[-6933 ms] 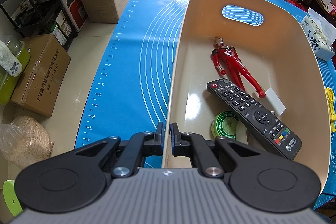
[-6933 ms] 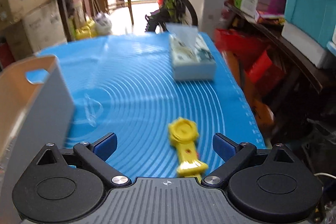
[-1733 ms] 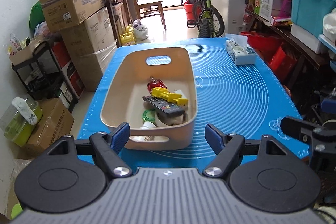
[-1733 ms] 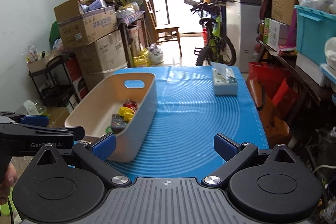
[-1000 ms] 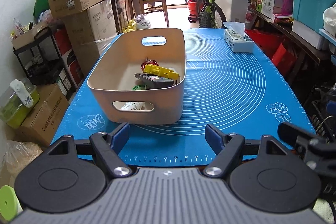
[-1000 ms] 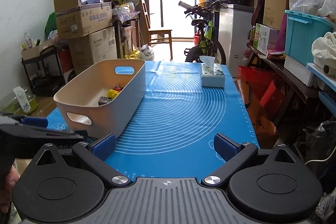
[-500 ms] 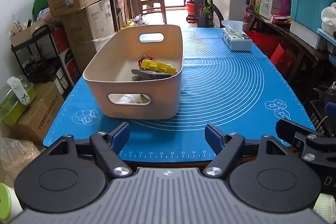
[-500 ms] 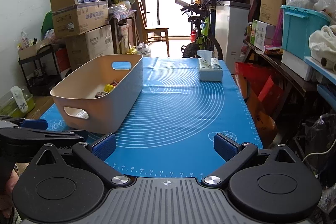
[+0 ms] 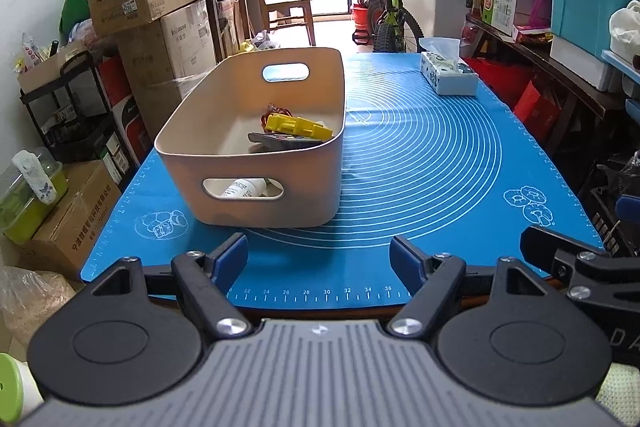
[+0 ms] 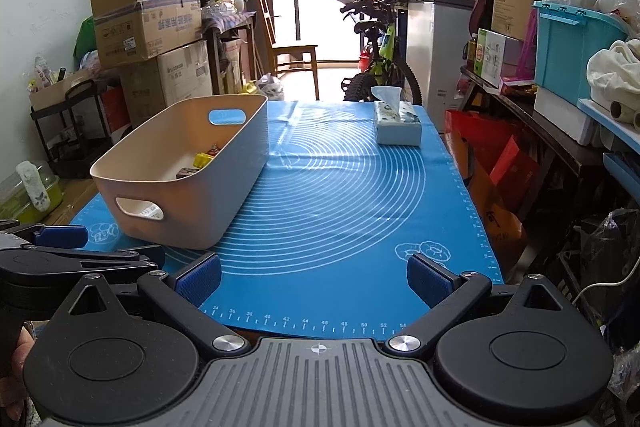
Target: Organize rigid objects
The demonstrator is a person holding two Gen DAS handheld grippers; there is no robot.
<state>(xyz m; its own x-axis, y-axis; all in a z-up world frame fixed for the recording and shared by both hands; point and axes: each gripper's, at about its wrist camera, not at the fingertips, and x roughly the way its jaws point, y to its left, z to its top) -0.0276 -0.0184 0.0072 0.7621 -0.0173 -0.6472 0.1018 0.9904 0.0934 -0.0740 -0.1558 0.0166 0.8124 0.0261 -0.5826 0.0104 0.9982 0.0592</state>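
Rigid objects already lie in the beige bin (image 9: 256, 163), which sits on the blue mat (image 9: 420, 163) at about 11 o'clock from your left hand-held gripper (image 9: 319, 259). You can make out a yellow toy (image 9: 298, 126) resting on a dark remote (image 9: 280, 143), something red behind them, and a white bottle (image 9: 244, 187) through the near handle slot. These look hard, light and smooth, so they may slip; pinch each across its narrow width. The bin itself seems stiff and is best taken by the handle slots. Both tools hover low at the near edge of the tabletop, pointing along it. Your left one is wide open and empty; your right hand-held gripper (image 10: 316, 277) is likewise spread wide, holding nothing. A tissue box (image 10: 397, 127) stands at 1 o'clock, well apart.
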